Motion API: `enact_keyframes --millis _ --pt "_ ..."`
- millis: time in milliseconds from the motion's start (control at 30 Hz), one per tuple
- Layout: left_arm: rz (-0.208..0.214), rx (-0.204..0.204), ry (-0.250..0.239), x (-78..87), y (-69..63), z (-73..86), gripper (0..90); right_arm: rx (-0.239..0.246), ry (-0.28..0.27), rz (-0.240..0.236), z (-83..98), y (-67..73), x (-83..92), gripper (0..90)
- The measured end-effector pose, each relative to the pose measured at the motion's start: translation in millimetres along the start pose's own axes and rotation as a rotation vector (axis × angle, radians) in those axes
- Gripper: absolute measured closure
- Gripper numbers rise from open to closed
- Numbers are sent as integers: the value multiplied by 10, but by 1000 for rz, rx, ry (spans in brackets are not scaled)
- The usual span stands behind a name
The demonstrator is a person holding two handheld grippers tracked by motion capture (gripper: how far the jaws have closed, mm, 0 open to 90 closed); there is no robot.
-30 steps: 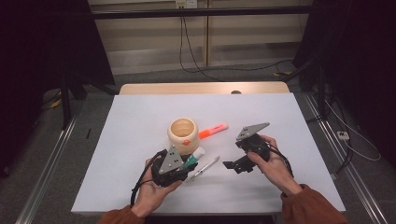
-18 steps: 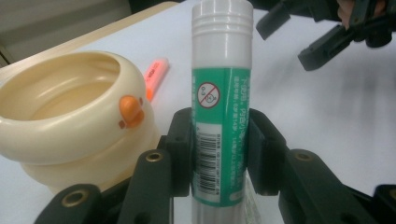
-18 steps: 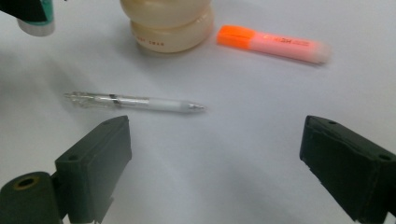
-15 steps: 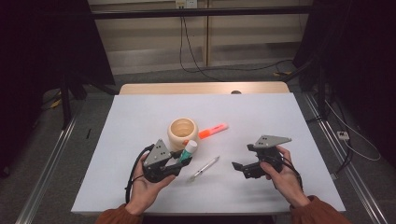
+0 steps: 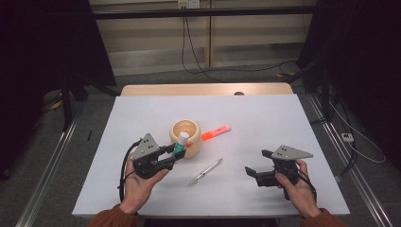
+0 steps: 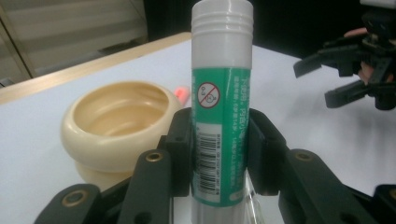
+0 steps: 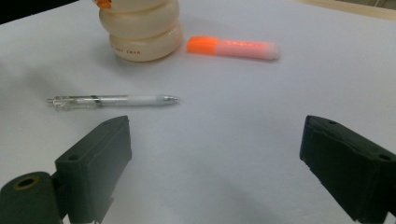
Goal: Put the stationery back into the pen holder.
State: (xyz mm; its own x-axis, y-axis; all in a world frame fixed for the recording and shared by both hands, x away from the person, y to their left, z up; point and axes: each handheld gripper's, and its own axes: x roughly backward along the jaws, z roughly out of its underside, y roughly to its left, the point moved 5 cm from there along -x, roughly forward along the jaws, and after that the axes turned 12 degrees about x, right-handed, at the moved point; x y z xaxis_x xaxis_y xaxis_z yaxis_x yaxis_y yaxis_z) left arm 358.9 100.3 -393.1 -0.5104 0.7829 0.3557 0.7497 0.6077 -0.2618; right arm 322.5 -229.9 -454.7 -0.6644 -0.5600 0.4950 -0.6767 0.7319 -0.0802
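Observation:
My left gripper (image 5: 177,152) is shut on a green glue stick (image 6: 220,107) with a white cap, held upright just beside the cream bowl (image 5: 185,137). In the left gripper view the bowl (image 6: 116,116) sits behind and left of the stick. My right gripper (image 5: 250,172) stands open over bare table at the front right, nothing between its fingers; its jaws (image 7: 215,163) face a clear pen (image 7: 114,100) and an orange highlighter (image 7: 232,47). The pen (image 5: 205,171) lies between the two grippers, the highlighter (image 5: 215,132) right of the bowl.
The white table top (image 5: 265,118) has free room at the back and at the right. A wooden edge (image 5: 203,89) runs along the far side. Black frames and cables stand on the floor beyond.
My left gripper has lifted the glue stick and moved left, away from the pen. My right gripper has drawn back to the right and down, away from the pen.

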Motion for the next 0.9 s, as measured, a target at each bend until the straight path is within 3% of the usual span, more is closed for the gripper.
enact_keyframes --millis 367,600,833,900 --pt "-33 41 -62 25 129 -179 660 0 -36 64 115 20 138 75" --pt "-62 30 -88 -60 186 -310 659 -10 -50 92 135 -6 156 68" --pt "-102 77 -122 -232 406 -393 659 -29 -62 100 158 5 183 70" --pt "-112 72 -131 -270 468 -405 659 -36 -58 99 180 7 188 70"
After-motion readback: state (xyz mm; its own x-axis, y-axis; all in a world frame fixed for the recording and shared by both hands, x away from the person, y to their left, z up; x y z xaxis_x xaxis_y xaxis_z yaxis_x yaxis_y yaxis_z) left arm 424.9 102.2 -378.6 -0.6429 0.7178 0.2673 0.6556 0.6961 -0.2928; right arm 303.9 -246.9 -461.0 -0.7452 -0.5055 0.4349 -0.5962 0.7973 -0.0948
